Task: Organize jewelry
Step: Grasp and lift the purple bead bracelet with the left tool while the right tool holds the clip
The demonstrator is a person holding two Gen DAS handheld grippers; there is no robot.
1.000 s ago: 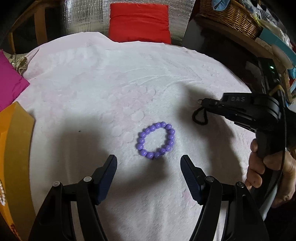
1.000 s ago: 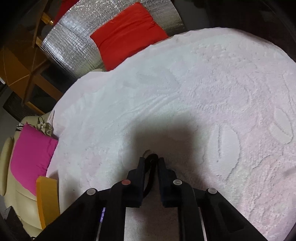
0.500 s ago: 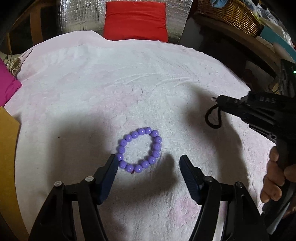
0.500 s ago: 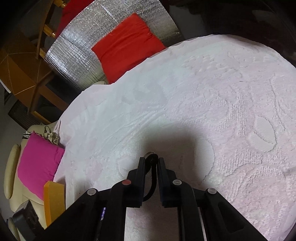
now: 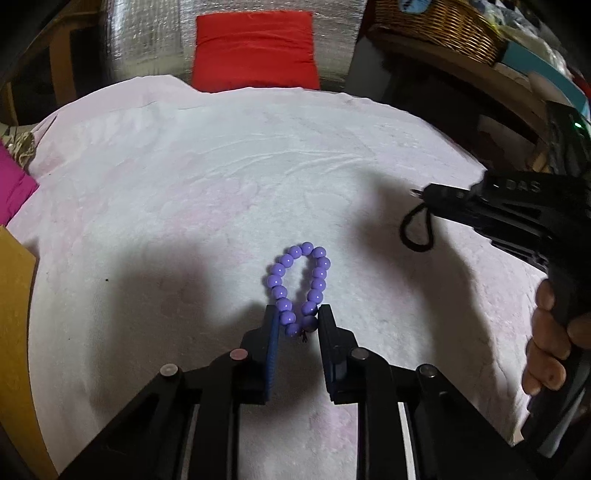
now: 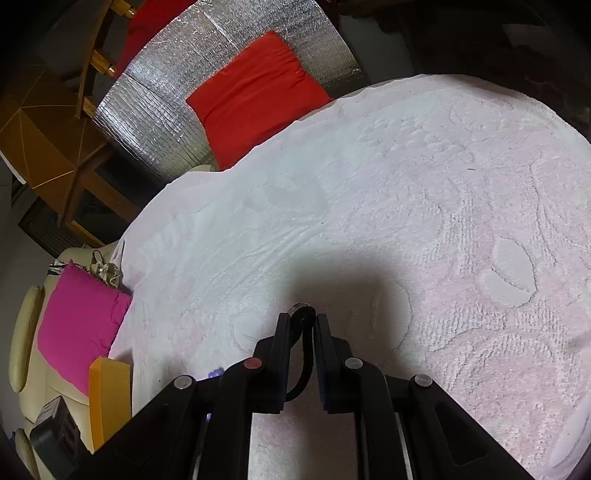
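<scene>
Counts: one purple bead bracelet [image 5: 297, 288] sitting between the left jaws, about 17 beads showing. One black cord loop [image 5: 416, 229] hanging from the right jaws. Two grippers showing: left gripper [image 5: 297, 317], right gripper [image 6: 300, 321]. Cushions lying beyond the jaws: one red cushion [image 5: 255, 50], one pink cushion [image 6: 79, 325]. One wicker basket [image 5: 436, 26] sitting far right.
</scene>
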